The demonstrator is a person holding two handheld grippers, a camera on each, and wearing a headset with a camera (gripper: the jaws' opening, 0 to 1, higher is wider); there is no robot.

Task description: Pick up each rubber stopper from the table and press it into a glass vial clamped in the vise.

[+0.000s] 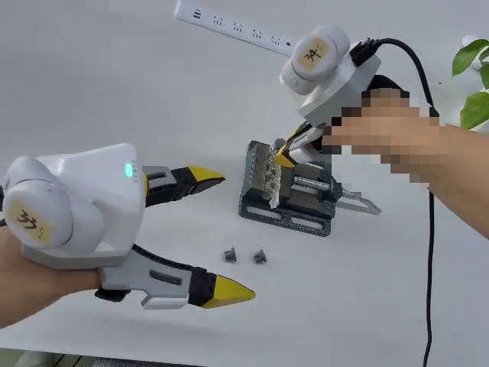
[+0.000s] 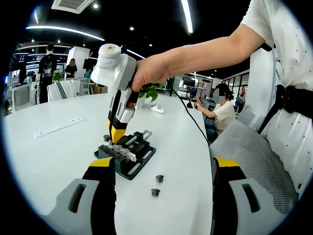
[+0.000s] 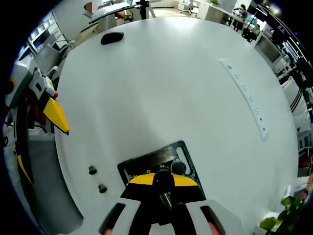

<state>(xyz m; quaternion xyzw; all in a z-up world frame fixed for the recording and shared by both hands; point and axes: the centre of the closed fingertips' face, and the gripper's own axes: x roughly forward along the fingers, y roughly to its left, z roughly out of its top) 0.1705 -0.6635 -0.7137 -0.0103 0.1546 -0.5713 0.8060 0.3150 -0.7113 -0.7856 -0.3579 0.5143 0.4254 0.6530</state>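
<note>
A dark vise stands mid-table with a row of glass vials clamped in its jaws. My right gripper points down onto that row, shut on a dark rubber stopper held between its yellow tips just over the vise. Two more grey stoppers lie on the table in front of the vise. My left gripper hovers open at the near left, nothing between its fingers. In the left gripper view, the stoppers sit ahead, with the vise and right gripper beyond.
A white power strip lies at the table's far edge. A black cable hangs down along the right side. Green plant leaves show at far right. A black mouse-like object sits far across the table.
</note>
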